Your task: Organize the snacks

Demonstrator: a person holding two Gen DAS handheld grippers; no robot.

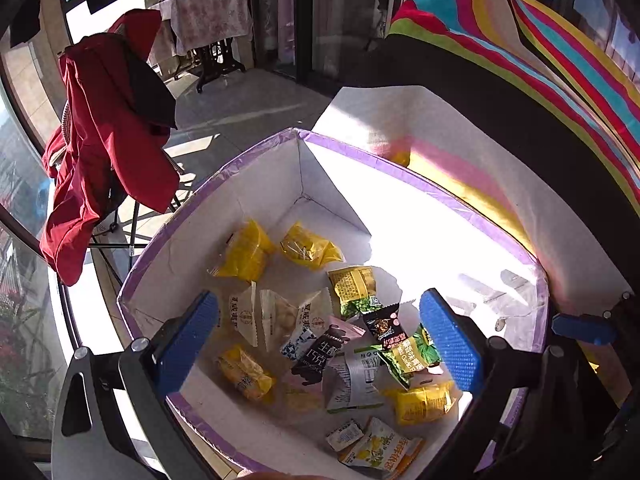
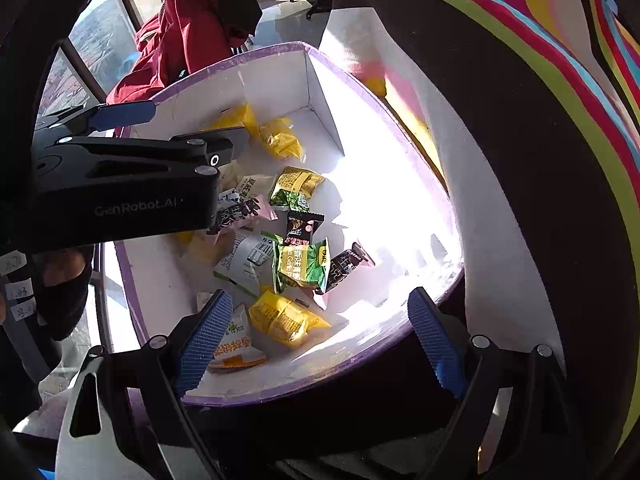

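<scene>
A white box with a purple rim (image 1: pixel 224 172) (image 2: pixel 260 50) holds several loose snack packets: yellow ones (image 1: pixel 248 252) (image 2: pixel 284 320), a green one (image 1: pixel 408 354) (image 2: pixel 300 264), a small black one (image 1: pixel 382 326) (image 2: pixel 302 228) and white ones (image 1: pixel 276 316). My left gripper (image 1: pixel 320 336) hangs open over the box's middle, tilted down, with nothing between its blue pads (image 1: pixel 196 332). In the right wrist view the left gripper (image 2: pixel 196 124) reaches in from the left. My right gripper (image 2: pixel 320 340) stands open above the near rim, over the yellow packet, gripping nothing.
A red jacket (image 1: pixel 108 140) hangs on a folding rack left of the box. A rainbow-striped cloth with a black band (image 1: pixel 520 60) (image 2: pixel 520 80) rises at the right. The box rests on a white surface (image 1: pixel 400 112). A hand (image 2: pixel 60 268) shows at the left edge.
</scene>
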